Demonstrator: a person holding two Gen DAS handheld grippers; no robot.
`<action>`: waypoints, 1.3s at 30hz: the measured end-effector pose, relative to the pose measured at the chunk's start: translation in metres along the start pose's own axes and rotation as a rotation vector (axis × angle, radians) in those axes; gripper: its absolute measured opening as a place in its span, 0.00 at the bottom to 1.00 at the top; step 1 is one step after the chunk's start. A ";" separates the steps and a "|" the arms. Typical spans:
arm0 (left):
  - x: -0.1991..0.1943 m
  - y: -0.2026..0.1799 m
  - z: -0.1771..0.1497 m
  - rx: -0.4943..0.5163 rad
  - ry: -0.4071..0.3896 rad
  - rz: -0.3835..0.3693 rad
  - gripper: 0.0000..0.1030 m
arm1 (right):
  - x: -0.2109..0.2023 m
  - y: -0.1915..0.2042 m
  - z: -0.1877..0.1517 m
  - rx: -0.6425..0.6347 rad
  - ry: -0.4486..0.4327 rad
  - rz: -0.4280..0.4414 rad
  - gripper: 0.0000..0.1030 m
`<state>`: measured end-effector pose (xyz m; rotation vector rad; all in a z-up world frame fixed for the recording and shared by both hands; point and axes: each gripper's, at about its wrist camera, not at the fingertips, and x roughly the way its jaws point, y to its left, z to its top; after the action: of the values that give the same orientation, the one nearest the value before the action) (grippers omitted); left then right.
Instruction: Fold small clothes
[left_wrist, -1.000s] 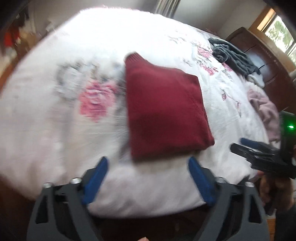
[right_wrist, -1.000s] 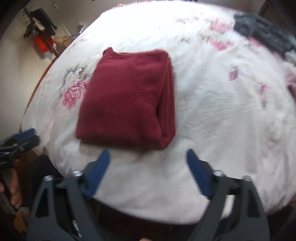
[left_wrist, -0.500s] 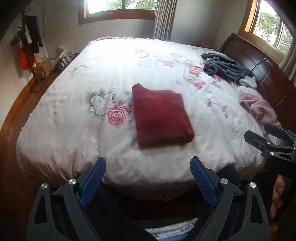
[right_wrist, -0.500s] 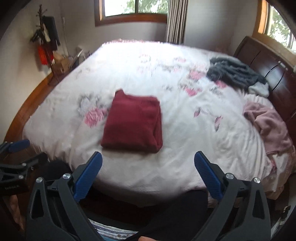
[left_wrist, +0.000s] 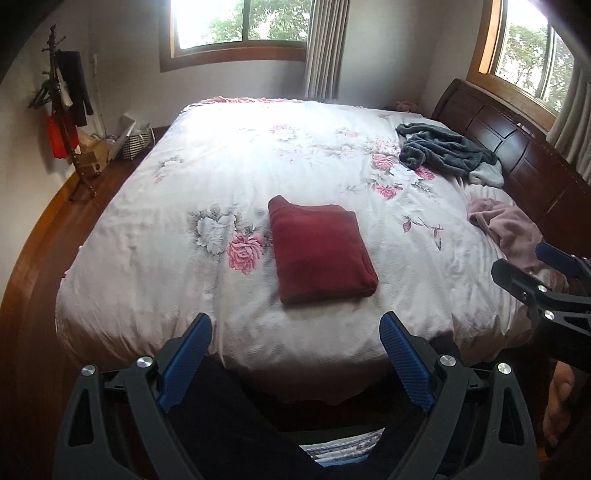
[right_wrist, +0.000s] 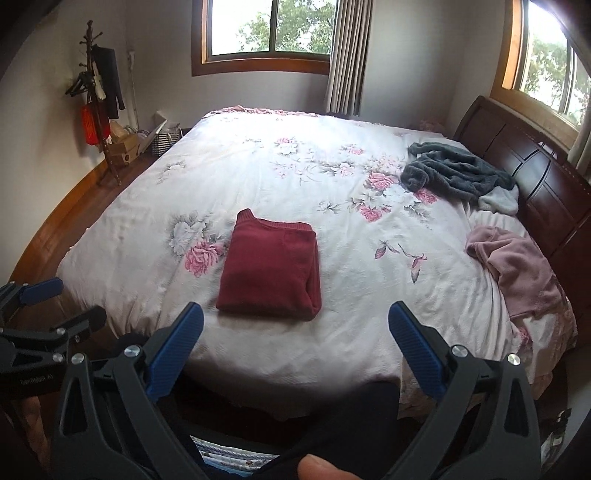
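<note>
- A dark red garment (left_wrist: 320, 249) lies folded into a neat rectangle near the foot of the floral bedspread (left_wrist: 221, 173); a grey garment (right_wrist: 456, 171) and pink garment (right_wrist: 517, 266) by the headboard look unfolded.
- The left gripper (left_wrist: 295, 356) and right gripper (right_wrist: 295, 343) hang with fingers spread wide, empty.
- Only the right wrist view shows the stacked fold layers along the garment's edge.

floral bedspread (right_wrist: 258, 177); dark wooden headboard (right_wrist: 535, 173) at right; coat stand (right_wrist: 98, 99) by left wall; striped basket (right_wrist: 164, 142) on floor; two curtained windows (right_wrist: 269, 26)
</note>
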<state>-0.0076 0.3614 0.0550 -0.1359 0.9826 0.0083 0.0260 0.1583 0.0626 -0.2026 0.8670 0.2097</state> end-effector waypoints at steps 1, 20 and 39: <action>0.000 0.000 -0.002 -0.001 0.002 -0.001 0.90 | 0.000 0.000 0.000 0.001 0.002 -0.001 0.97; 0.009 -0.003 -0.005 -0.021 0.018 -0.014 0.90 | 0.011 -0.003 -0.005 0.015 0.035 0.034 0.97; 0.012 -0.004 -0.003 -0.017 0.021 -0.020 0.90 | 0.016 -0.002 -0.005 0.022 0.019 0.044 0.97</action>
<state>-0.0032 0.3564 0.0434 -0.1619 1.0027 -0.0027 0.0326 0.1563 0.0474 -0.1654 0.8929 0.2400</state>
